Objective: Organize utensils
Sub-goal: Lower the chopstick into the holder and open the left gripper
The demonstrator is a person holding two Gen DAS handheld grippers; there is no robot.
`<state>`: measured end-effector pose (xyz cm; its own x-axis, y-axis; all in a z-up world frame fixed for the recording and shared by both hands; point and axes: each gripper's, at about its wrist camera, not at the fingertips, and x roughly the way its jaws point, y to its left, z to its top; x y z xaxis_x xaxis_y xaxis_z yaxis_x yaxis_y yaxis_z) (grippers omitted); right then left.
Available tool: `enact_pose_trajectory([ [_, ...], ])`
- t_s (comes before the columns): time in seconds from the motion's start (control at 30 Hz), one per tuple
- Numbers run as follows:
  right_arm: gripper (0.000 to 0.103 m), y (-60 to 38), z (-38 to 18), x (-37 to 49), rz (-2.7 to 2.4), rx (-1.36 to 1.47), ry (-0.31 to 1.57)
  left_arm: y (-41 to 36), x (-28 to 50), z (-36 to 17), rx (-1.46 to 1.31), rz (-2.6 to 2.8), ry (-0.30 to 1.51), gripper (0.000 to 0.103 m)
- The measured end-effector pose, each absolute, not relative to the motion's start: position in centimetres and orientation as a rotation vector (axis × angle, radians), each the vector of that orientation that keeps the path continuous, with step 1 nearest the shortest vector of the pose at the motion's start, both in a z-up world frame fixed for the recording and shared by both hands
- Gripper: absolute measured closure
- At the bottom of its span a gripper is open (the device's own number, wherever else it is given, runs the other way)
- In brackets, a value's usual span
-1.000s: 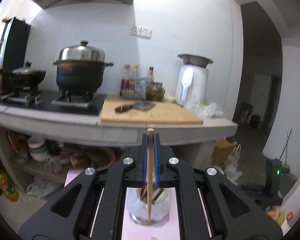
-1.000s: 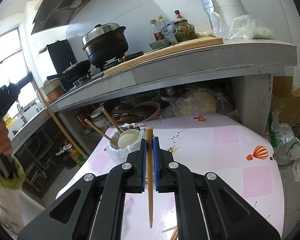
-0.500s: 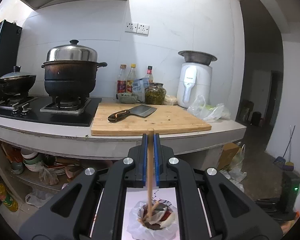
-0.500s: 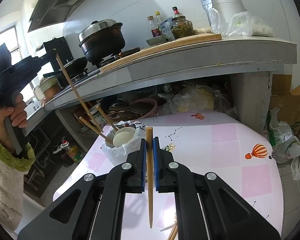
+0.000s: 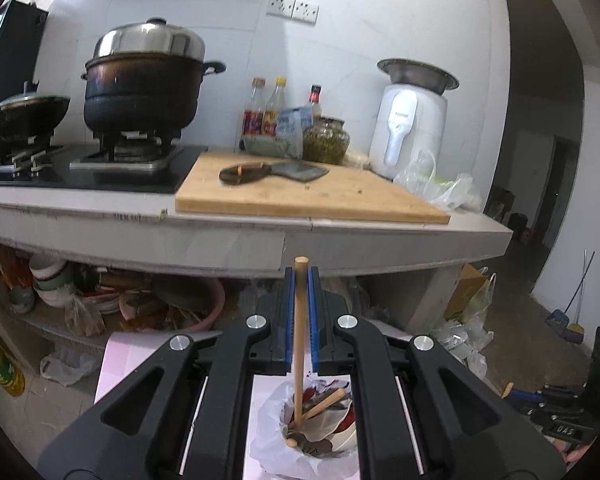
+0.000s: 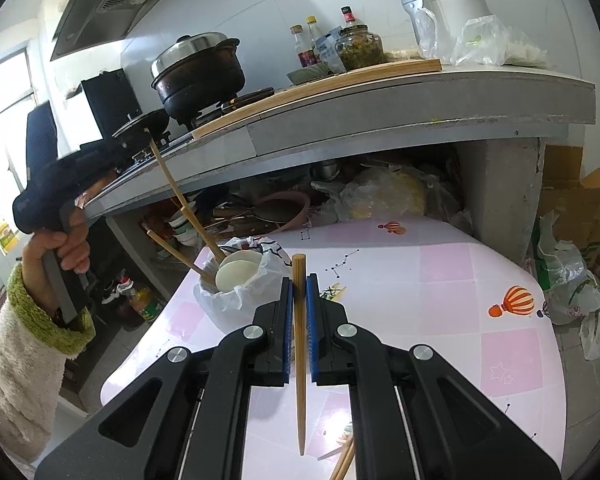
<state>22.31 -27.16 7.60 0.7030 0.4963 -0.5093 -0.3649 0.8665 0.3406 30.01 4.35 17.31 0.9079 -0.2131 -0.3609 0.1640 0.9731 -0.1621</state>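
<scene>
My left gripper (image 5: 301, 280) is shut on a wooden chopstick (image 5: 299, 340); its lower end reaches into the bag-lined utensil cup (image 5: 316, 436) on the pink table. In the right wrist view the same left gripper (image 6: 140, 130), held by a hand, stands over the cup (image 6: 236, 284) with its chopstick (image 6: 180, 196) slanting down into it, beside two other chopsticks (image 6: 172, 250) and a white spoon (image 6: 236, 274). My right gripper (image 6: 299, 286) is shut on another chopstick (image 6: 299, 356), hovering over the table to the right of the cup. Loose chopsticks (image 6: 344, 460) lie on the table below it.
The pink patterned table (image 6: 440, 280) stands in front of a concrete counter (image 5: 260, 236) with a stove, a big pot (image 5: 144, 92), a cutting board with a cleaver (image 5: 276, 172), bottles and a white appliance (image 5: 408, 128). Bowls and bags fill the shelf under the counter.
The left gripper has moved in and down, bringing its chopstick's lower end into the cup. The right gripper with its chopstick has stayed still.
</scene>
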Motion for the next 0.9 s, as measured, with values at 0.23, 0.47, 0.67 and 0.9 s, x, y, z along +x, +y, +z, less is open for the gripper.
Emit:
enact_pose_trajectory([
  [0.23,0.096,-27.1,7.5,22.3,0.480,0.220,0.629,4.2,31.3,14.2,-0.127,-0.210,0.467,0.098],
  [0.47,0.096,-27.1,7.6,22.1,0.481,0.217,0.626,3.9,32.2,10.5,-0.104,-0.200,0.565,0.098],
  [0.67,0.096,-27.1,7.8,21.9,0.479,0.216,0.623,3.8,32.5,8.8,-0.090,-0.186,0.610,0.098],
  [0.9,0.096,-27.3,8.2,21.5,0.474,0.210,0.617,4.1,33.1,7.5,-0.084,-0.155,0.656,0.098],
])
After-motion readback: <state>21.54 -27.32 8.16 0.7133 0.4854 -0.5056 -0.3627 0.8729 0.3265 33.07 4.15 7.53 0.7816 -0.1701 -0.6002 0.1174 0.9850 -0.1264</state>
